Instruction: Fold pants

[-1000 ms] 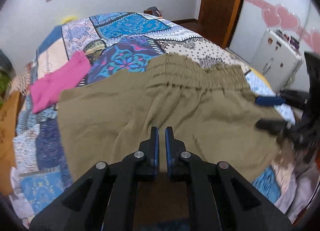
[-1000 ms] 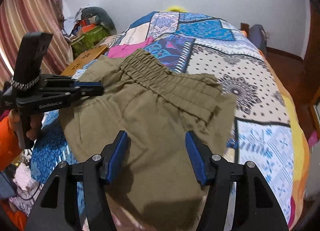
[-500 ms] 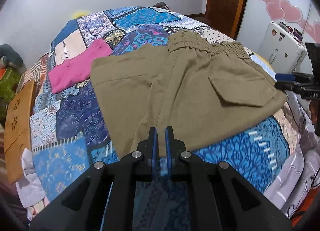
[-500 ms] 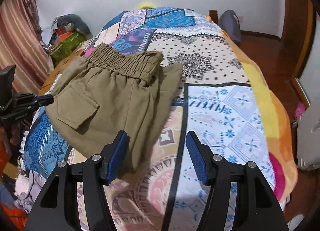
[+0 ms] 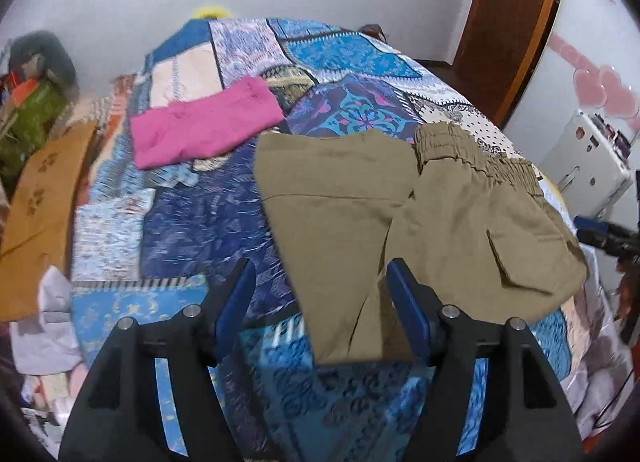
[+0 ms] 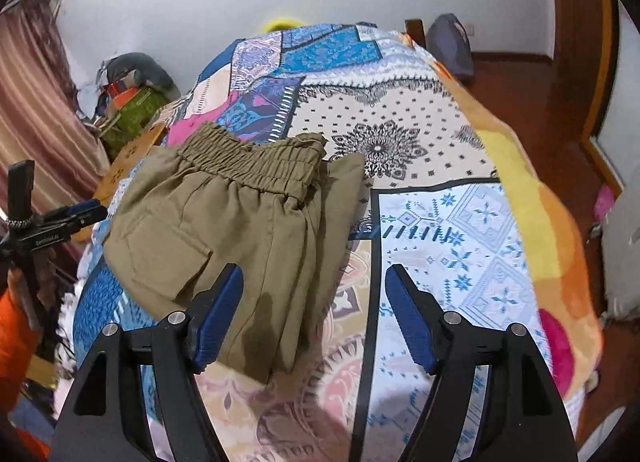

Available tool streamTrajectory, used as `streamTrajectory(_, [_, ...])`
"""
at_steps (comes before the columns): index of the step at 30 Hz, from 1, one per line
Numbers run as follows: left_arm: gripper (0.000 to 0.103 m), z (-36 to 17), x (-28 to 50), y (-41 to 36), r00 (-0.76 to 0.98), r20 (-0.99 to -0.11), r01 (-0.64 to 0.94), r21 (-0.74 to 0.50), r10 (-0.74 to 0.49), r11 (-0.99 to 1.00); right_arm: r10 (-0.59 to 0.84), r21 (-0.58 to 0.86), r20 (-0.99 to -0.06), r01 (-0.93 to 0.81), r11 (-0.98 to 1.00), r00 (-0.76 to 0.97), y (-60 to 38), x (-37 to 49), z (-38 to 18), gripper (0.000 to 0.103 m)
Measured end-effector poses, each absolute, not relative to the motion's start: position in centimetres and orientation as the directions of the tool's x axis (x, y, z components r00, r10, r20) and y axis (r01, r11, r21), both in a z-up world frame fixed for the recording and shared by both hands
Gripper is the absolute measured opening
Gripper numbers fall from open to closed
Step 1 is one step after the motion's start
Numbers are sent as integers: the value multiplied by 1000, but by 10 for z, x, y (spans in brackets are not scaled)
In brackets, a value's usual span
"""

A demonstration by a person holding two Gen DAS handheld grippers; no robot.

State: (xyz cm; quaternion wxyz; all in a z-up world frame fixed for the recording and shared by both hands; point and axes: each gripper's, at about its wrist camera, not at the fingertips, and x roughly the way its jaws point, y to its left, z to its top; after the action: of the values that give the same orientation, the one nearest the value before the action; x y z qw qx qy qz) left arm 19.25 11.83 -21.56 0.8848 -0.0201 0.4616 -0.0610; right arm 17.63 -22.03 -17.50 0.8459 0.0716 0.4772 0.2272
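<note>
The olive pants (image 5: pixel 420 214) lie folded on the patterned bedspread, elastic waistband at the far side and a flap pocket on top. They also show in the right wrist view (image 6: pixel 248 222). My left gripper (image 5: pixel 320 282) is open and empty, hovering above the pants' near edge. My right gripper (image 6: pixel 314 286) is open and empty, above the pants' right fold. Each gripper shows in the other's view: the right at the far right edge (image 5: pixel 600 232), the left at the far left (image 6: pixel 56 218).
A folded pink garment (image 5: pixel 204 122) lies on the bed (image 6: pixel 460 222) beyond the pants. A wooden board (image 5: pixel 40 202) and clutter stand at the bed's left side. A white appliance (image 5: pixel 588 166) stands to the right near a wooden door.
My left gripper has opened and let go of the pants, now lying folded on the bed. Both grippers have drawn back from the cloth.
</note>
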Motion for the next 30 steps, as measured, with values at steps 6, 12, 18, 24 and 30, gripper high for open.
streamTrajectory(6, [68, -238, 219, 113, 490, -849, 115, -161, -197, 980, 506, 432, -785, -271, 860, 356, -219, 195, -202, 70])
streamTrajectory(12, [69, -247, 230, 114, 475, -842, 125, -223, -256, 967, 553, 469, -761, -302, 830, 339, -215, 202, -204, 73])
streamTrajectory(18, [72, -248, 242, 118, 472, -829, 105, -287, -302, 952, 610, 522, -728, -323, 789, 313, -201, 216, -206, 73])
streamTrajectory(24, [72, -246, 233, 123, 449, -822, 112, -337, -351, 935, 629, 541, -718, -329, 774, 299, -206, 212, -205, 67])
streamTrajectory(30, [72, -248, 226, 125, 445, -814, 116, -361, -373, 925, 640, 551, -713, -334, 765, 288, -211, 205, -205, 58])
